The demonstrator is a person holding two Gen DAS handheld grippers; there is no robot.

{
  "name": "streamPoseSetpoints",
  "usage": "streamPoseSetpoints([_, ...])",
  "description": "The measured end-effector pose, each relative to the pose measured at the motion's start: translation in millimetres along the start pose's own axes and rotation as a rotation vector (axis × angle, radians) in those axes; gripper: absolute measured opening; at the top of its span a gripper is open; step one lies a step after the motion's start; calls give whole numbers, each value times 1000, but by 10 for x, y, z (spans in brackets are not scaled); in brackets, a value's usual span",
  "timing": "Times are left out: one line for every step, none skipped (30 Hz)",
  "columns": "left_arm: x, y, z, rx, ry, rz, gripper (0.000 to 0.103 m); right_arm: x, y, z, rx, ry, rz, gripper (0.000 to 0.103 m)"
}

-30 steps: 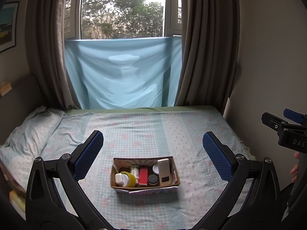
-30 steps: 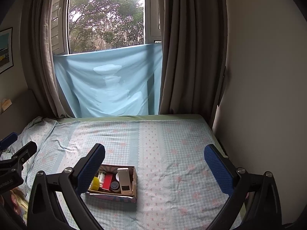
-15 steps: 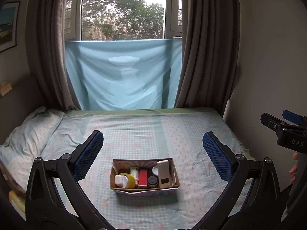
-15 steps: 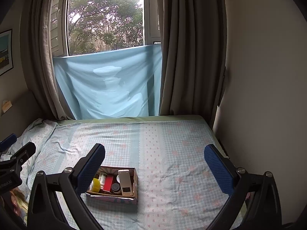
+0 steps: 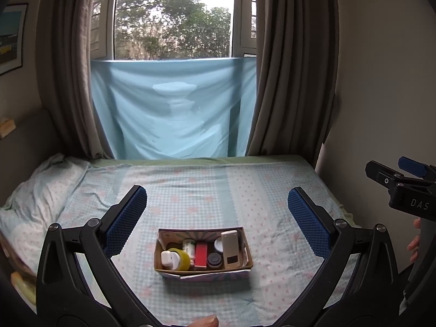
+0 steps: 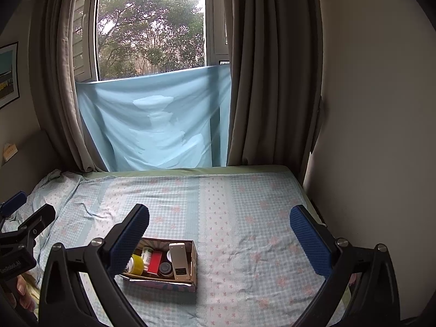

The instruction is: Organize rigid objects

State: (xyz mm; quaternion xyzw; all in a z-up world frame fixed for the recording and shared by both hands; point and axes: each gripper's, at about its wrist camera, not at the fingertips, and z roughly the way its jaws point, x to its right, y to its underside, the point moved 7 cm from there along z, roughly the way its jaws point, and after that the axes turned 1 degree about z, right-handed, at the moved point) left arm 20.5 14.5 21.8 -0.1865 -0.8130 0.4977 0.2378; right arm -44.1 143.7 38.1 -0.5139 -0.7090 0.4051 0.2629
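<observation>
Two grippers up over a bed [image 5: 190,190], each with blue bumpy pads. Left gripper [image 5: 217,212] spread wide, nothing between its pads, above and on both sides of a small cardboard box [image 5: 203,271]. Right gripper [image 6: 219,233] spread just as wide, nothing in it either, with its left pad [image 6: 130,239] hiding the left end of the same box [image 6: 163,280].

Box flat on the checked sheet with pink flowers, near the front edge of the bed, well away from the window. Packed tight with little things, side by side:
- a white cap [image 5: 168,259] at the left end, touching a yellow roll of tape [image 5: 182,259]
- a white bottle [image 5: 190,246] with a green label just behind the tape
- a red block [image 5: 201,254] standing in the middle
- a small dark round jar [image 5: 214,259] beside the red block, with a pale round jar [image 5: 218,243] behind it
- a white remote control [image 5: 231,249] leaning along the right end

At the back, a light blue cloth [image 5: 174,109] hung across the bottom of the window, with gray curtains [image 5: 294,68] on both sides and green trees outside. Crumpled bedding [image 5: 41,190] in the bed's left corner. Picture frame [image 5: 9,38] on the left wall. Right gripper's black frame poking in at the right edge of the left camera's view, with a few fingertips [image 5: 414,242] under it.
</observation>
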Motion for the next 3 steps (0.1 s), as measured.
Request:
streamPoseSetpoints([4, -7, -26, 13, -2, 3, 103, -4, -1, 0, -1, -2, 0, 103])
streamPoseSetpoints([10, -17, -44, 23, -5, 7, 103, -4, 0, 3, -2, -2, -1, 103])
streamPoseSetpoints([17, -25, -52, 27, -7, 13, 103, -6, -1, 3, -3, -3, -2, 103])
